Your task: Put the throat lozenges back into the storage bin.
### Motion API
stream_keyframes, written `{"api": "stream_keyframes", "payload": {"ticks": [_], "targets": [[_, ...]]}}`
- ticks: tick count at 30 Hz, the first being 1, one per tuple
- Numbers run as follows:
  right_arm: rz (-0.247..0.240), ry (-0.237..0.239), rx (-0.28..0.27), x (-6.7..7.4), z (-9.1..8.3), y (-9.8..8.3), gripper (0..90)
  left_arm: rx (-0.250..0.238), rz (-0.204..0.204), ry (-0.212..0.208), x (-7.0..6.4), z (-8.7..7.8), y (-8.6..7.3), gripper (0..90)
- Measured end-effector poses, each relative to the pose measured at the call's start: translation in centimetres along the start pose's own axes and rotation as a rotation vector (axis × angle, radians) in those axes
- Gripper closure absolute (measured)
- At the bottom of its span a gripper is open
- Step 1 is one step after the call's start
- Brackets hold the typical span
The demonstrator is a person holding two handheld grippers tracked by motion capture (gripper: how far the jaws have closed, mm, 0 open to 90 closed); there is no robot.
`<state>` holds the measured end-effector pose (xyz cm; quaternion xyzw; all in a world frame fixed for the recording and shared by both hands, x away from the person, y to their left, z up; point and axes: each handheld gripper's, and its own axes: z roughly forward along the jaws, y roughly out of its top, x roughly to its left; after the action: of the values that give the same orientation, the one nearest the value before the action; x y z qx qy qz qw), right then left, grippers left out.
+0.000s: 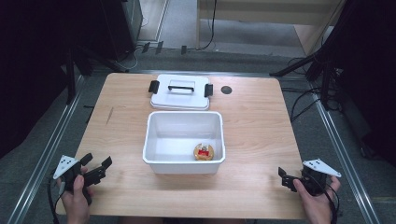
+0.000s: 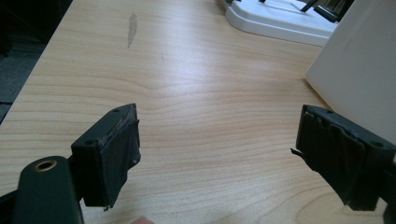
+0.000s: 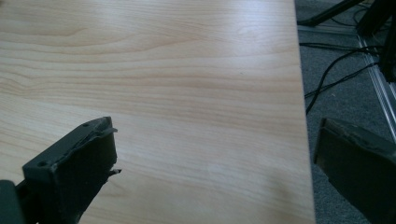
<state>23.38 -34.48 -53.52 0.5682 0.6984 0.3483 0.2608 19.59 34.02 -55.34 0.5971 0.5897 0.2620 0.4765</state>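
Note:
A white plastic bin point(image 1: 184, 161) stands open in the middle of the wooden table point(image 1: 252, 121); its side wall point(image 2: 359, 70) rises at the right of the left gripper view. A small round tan item with a red label point(image 1: 203, 152) lies inside it at the front right. The bin's white lid point(image 1: 180, 92), with black handle and clips, lies flat behind it and reappears as lid point(image 2: 280, 18). My left gripper point(image 1: 96, 164) sits open at the front left corner, holding nothing point(image 2: 217, 156). My right gripper point(image 1: 287, 178) is open over the front right edge point(image 3: 212, 172).
A dark round hole point(image 1: 226, 89) is set in the table's back right. A grey scuff point(image 2: 132, 29) marks the wood at the left. Black stands and cables point(image 1: 308, 100) crowd the floor around the table; cables point(image 3: 336, 70) lie just past the right edge.

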Motion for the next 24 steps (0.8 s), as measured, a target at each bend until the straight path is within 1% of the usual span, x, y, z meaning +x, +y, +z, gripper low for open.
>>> {"api": "stream_keyframes", "payload": {"ticks": [3, 8, 12, 14, 15, 16, 18, 19, 20, 21, 22, 24], "targets": [[0.019, -0.012, -0.023, -0.7, -0.4, -0.6, 0.0, 0.0, -0.003, 0.003, 0.0, -0.1, 0.0, 14.0], [0.049, -0.046, -0.095, -1.8, -1.3, -1.3, 0.0, -0.005, -0.003, 0.008, 0.0, -0.1, 0.0, 14.0], [0.064, -0.057, -0.121, -2.2, -1.4, -1.9, 0.0, -0.009, -0.005, 0.008, 0.0, -0.1, -0.1, 13.9], [0.084, -0.06, -0.131, -2.2, -1.4, -2.3, 0.0, -0.011, -0.013, 0.006, 0.1, -0.2, -0.1, 14.0], [0.097, -0.069, -0.143, -2.2, -1.5, -2.4, 0.0, -0.014, -0.018, 0.007, 0.1, -0.2, -0.1, 14.0], [0.12, -0.086, -0.165, -2.2, -1.7, -2.4, 0.0, -0.014, -0.024, 0.006, 0.2, -0.2, -0.1, 14.0], [0.178, -0.084, -0.213, -2.3, -2.0, -2.5, 0.3, -0.014, -0.029, 0.008, 0.3, -0.2, -0.1, 14.0], [0.187, -0.087, -0.22, -2.1, -2.0, -2.6, 0.2, -0.019, -0.032, 0.01, 0.3, -0.3, -0.1, 14.0], [0.176, -0.093, -0.215, -1.9, -1.9, -2.7, 0.3, -0.02, -0.036, 0.012, 0.3, -0.3, -0.1, 14.0], [0.153, -0.103, -0.201, -1.6, -1.7, -2.7, 0.3, -0.02, -0.035, 0.012, 0.3, -0.3, -0.1, 14.0], [0.117, -0.117, -0.204, -1.3, -1.7, -2.6, 0.3, -0.025, -0.035, 0.015, 0.3, -0.3, -0.1, 14.0], [0.083, -0.12, -0.197, -0.9, -1.5, -2.5, 0.3, -0.027, -0.032, 0.019, 0.3, -0.4, -0.1, 14.0]]}}
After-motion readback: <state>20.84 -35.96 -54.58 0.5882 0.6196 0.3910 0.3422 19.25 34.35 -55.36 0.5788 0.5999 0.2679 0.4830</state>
